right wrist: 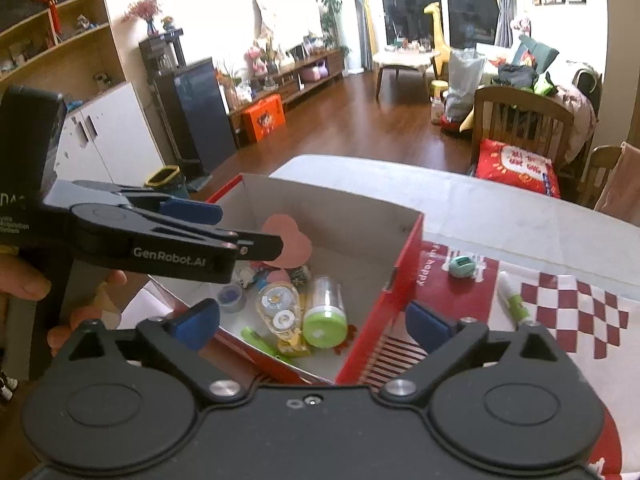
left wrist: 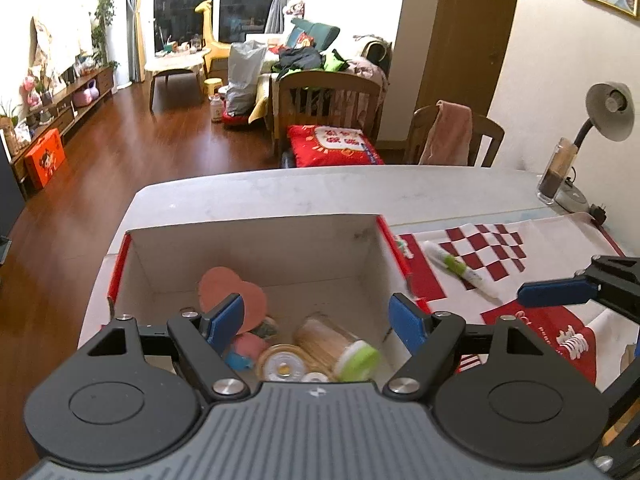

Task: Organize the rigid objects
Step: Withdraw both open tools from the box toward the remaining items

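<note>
Both tools stand wide with nothing between their blue pads: my left tool [left wrist: 318,318] hangs over the open box [left wrist: 256,256], my right tool [right wrist: 314,318] over the box's red near corner. Under them is a pale marble-look bench [left wrist: 280,188] with a red-and-white checked cloth [left wrist: 492,252] spread beside the box; beyond lies a living room with dark wood floor [left wrist: 140,152] and wooden chairs. Inside the box are a clear jar with a green lid [right wrist: 326,312] lying on its side, a correction-tape dispenser [right wrist: 278,306] and a pink paper heart [right wrist: 286,246]. A white-and-green tube [left wrist: 460,268] lies on the cloth outside, and so does a small teal gadget [right wrist: 461,266].
</note>
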